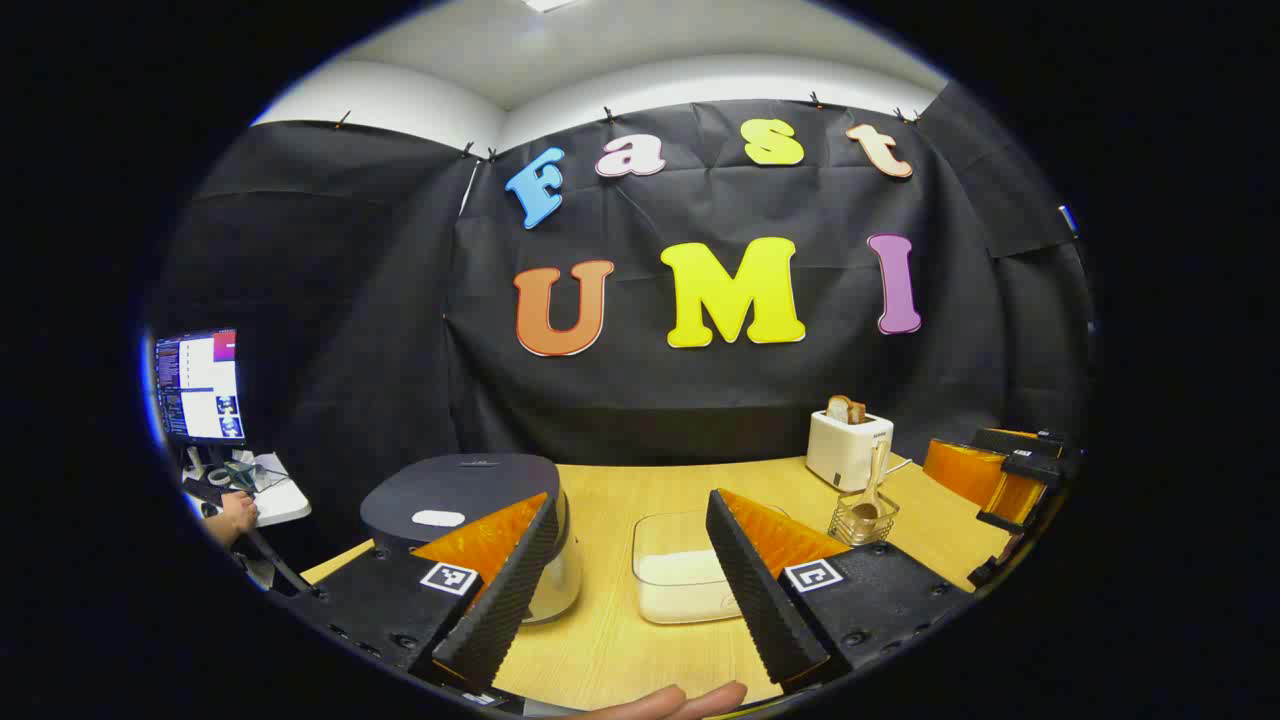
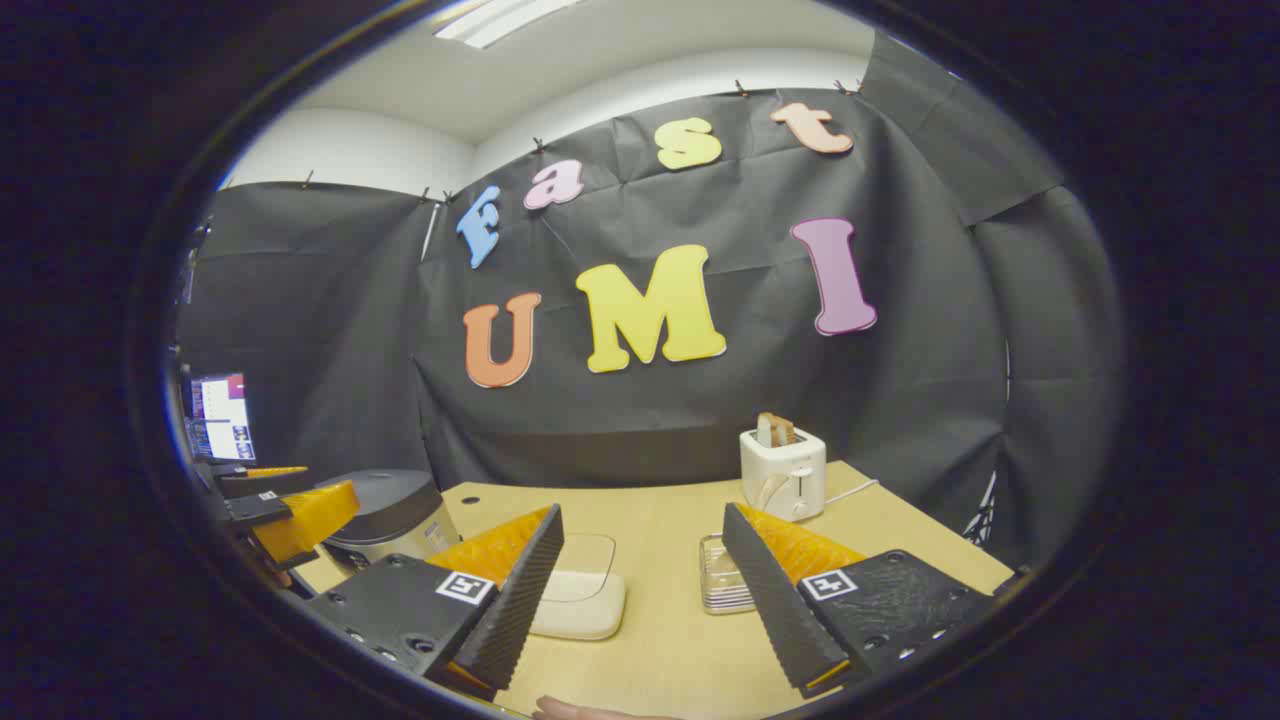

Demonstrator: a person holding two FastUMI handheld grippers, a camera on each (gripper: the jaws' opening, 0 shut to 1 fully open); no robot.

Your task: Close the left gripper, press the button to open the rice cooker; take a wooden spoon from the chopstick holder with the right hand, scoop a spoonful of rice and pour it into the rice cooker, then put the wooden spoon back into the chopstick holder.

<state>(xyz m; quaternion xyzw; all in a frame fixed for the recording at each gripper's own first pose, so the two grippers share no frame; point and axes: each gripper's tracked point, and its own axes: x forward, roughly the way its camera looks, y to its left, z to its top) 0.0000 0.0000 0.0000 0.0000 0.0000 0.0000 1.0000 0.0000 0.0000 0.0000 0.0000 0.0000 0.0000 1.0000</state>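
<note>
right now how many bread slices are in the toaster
2, it seems: both stand upright side by side in the top slots of the white toaster at the table's far right; bread slices partly overlap, so more could be hidden.

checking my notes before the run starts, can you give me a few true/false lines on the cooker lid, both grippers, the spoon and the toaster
1. The rice cooker lid is shut. True.
2. The left gripper is closed. False: its jaws stand wide apart, holding nothing.
3. The wooden spoon stands in the chopstick holder. True.
4. The right gripper holds the spoon. False: it is open and empty.
5. The toaster is empty. False: bread sticks up from it.
6. The clear container of rice sits on the table. True.
</note>
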